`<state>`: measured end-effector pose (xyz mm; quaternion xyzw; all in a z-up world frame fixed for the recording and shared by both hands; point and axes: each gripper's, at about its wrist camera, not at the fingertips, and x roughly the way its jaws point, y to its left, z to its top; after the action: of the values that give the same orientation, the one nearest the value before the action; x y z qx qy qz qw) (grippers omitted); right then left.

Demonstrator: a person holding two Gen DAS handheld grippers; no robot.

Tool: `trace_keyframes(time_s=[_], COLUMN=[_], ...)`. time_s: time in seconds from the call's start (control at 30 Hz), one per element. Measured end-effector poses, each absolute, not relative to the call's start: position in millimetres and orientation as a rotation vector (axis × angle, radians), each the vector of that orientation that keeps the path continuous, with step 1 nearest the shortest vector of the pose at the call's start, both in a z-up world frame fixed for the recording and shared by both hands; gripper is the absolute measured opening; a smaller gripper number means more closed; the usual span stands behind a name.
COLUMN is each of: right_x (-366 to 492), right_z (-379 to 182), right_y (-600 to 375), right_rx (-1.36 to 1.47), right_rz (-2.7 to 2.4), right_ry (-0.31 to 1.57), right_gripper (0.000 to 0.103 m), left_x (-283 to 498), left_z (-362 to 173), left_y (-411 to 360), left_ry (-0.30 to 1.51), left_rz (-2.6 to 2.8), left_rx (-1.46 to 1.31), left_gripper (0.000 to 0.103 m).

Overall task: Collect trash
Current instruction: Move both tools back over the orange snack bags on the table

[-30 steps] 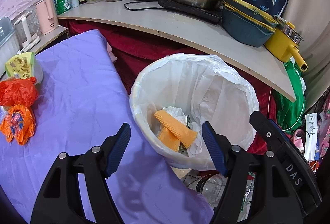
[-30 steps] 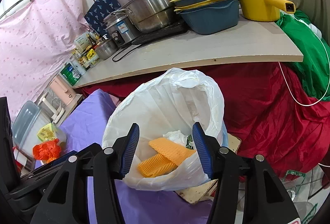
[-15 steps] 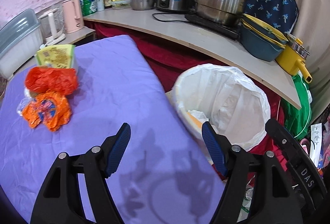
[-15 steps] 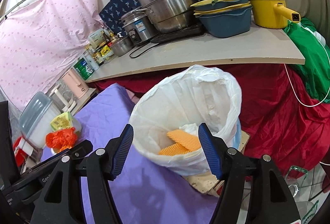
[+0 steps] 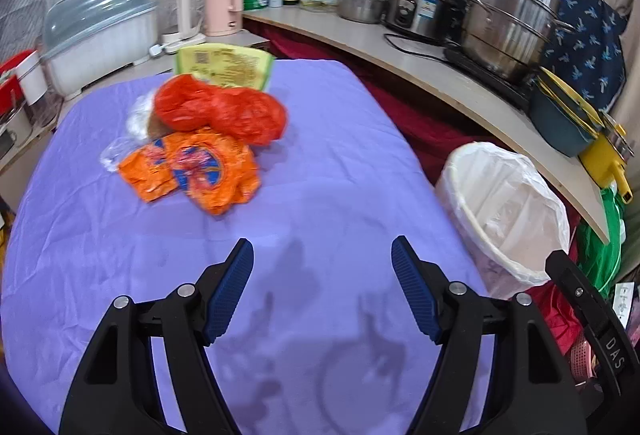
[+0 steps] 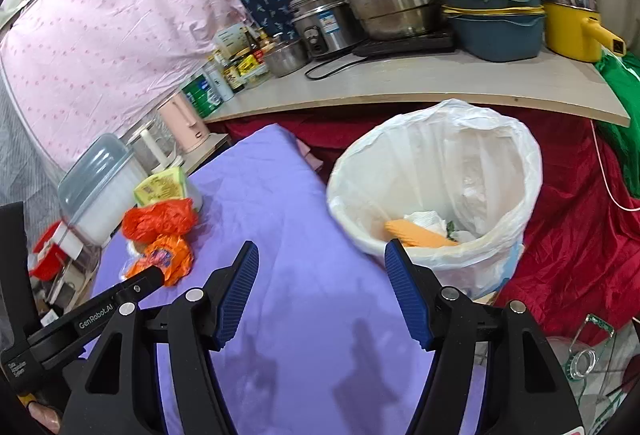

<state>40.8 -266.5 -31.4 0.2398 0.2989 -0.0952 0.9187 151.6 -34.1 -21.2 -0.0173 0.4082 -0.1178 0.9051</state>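
Purple cloth covers the tabletop (image 5: 320, 195), and nearest over it hang both grippers, each with blue pads standing apart and nothing between them: the left gripper (image 5: 322, 287) keeps its wide gap, while the right gripper (image 6: 320, 289) has just been opening, its jaws bare. Beyond the left gripper, ahead and off to its left, lies the trash yet to be collected: a crumpled orange wrapper (image 5: 192, 171) nearest, its long side running roughly across the view, with a red plastic bag (image 5: 220, 111) touching it behind, and a yellow-green packet (image 5: 226, 67) farther back. I judge the left hand the nearer one for that pile, since the right wrist view shows the same heap well off to its left, partly behind the left gripper's body. The white-lined bin (image 6: 436, 195) stands beside the tabletop's right edge; only the right wrist view looks into it, showing orange pieces and crumpled white paper, whereas the left wrist view shows just its liner
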Motion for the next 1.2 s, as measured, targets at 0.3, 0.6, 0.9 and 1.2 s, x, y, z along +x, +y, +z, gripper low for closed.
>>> trace_keyframes(time_s=[0.3, 0.6, 0.9, 1.2], right_x=[55, 69, 91, 130], right_z=[-28, -28, -35, -52], right_y=[-218, -170, -130, -95], right_rx=[0.449, 0.394, 0.361, 0.342], right_rz=[-0.129, -0.066, -0.014, 0.039], right_ry=[0.64, 0.671, 0.712, 0.763], right_gripper=[0.063, 0.064, 0.064, 0.064], left_x=[150, 147, 155, 177], left_z=[-22, -23, -34, -47], left_y=[19, 59, 108, 150], left_ry=[0.836, 0.825, 0.832, 0.848], left_rz=[-0.173, -0.125, -0.063, -0.001], left_rx=[-0.074, -0.087, -0.114, -0.138], left_gripper=[0.068, 0.068, 0.072, 0.072])
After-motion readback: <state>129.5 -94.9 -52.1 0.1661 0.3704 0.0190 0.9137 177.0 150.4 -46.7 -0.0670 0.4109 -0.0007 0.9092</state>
